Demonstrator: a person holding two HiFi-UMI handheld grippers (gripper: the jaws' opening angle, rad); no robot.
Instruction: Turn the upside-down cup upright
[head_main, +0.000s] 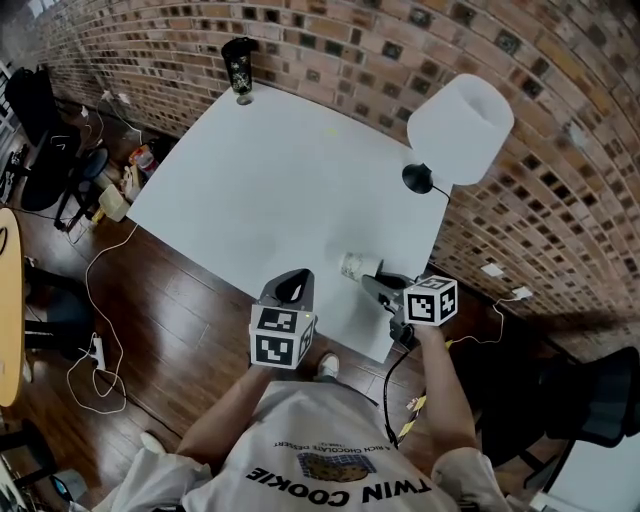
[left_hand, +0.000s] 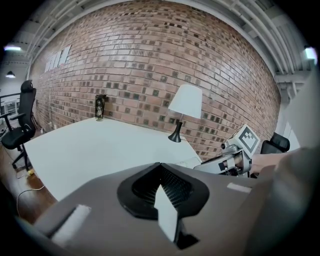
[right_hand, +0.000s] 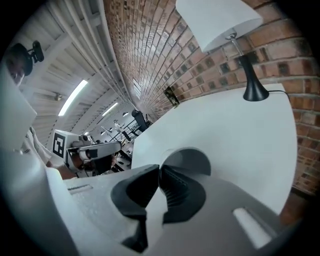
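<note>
At table (head_main: 280, 170) edge | right tool (right_hand: 159, 169) pinching cup (head_main: 355, 266) | left tool (left_hand: 161, 172) closed

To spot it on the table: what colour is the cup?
Off-white cup; clearest in head view.

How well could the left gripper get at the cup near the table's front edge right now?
Probably yes. The left gripper, shut and empty, is just beside the cup with only bare table between. The right gripper seems pinched on the cup's other end, so only the near side is free.
</note>
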